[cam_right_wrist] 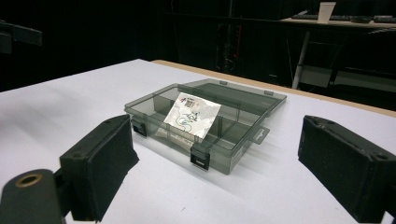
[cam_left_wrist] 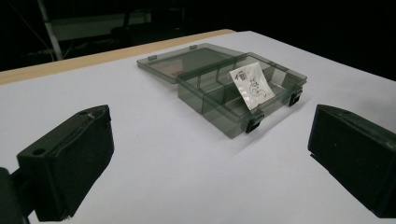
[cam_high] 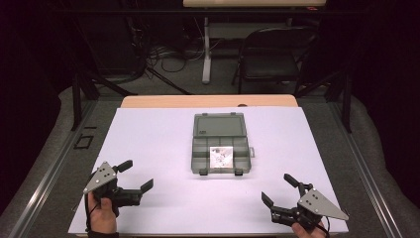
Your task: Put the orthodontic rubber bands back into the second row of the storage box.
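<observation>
White tabletop (cam_high: pixel 148 148), frame center: organizer box (cam_high: pixel 219 148) lies open, packet (cam_high: pixel 221 157) inside; your 2 grippers, left (cam_high: pixel 136 176) and right (cam_high: pixel 280 191), gape empty, lid unclosed.

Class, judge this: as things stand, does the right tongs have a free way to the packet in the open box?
Probably yes. The right tongs are open, the box lid is folded back, the packet lies exposed, and bare table separates them.

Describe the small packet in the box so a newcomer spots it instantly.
On the white table sheet lies an open smoky-grey transparent plastic compartment box, lid flat behind. In its front middle compartment leans a small white square packet with a black line drawing: the only pale thing in the box.
</observation>
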### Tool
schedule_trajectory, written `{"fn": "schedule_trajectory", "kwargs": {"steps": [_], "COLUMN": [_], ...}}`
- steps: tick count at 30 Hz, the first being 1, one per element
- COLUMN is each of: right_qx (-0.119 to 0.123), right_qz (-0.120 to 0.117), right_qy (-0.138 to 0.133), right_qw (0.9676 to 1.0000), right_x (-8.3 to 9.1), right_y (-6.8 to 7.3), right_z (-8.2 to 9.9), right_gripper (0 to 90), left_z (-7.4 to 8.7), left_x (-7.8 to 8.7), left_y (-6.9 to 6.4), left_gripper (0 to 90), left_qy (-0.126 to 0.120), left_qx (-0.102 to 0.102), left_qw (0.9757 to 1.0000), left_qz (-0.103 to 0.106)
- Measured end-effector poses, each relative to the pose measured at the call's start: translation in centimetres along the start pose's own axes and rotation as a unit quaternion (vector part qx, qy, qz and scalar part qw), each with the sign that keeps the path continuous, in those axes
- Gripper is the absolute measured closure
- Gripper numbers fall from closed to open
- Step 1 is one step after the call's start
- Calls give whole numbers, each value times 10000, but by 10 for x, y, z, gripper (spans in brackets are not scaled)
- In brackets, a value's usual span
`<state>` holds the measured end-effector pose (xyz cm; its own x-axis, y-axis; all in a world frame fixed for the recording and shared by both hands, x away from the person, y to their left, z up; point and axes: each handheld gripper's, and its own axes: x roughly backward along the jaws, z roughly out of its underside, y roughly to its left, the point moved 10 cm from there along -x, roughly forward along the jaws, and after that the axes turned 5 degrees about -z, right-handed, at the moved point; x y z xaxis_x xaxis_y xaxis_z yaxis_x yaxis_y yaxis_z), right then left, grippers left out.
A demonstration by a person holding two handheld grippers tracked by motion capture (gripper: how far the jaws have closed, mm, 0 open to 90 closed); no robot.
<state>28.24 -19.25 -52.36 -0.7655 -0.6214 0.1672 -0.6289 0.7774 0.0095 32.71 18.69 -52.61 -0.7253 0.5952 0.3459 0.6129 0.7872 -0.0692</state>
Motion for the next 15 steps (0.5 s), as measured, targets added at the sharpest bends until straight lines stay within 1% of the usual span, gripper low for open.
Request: {"fn": "schedule_trajectory", "kwargs": {"steps": [6, 12, 15], "right_qx": [-15, -1, 12], "right_qz": [-4, -6, -3], "right_qy": [2, 9, 10], "right_qw": [10000, 10000, 10000], "right_x": [0, 0, 0], "right_y": [0, 0, -1], "right_z": [0, 0, 0], "right_gripper": [100, 99, 100], "left_z": [1, 2, 2], "left_x": [0, 0, -1], "left_y": [0, 3, 5], "left_gripper": [5, 5, 5], "left_qy": [34, 58, 55], "left_qx": [-53, -81, -60], "left_qw": [10000, 9999, 9999], "left_qz": [-14, -56, -76]}}
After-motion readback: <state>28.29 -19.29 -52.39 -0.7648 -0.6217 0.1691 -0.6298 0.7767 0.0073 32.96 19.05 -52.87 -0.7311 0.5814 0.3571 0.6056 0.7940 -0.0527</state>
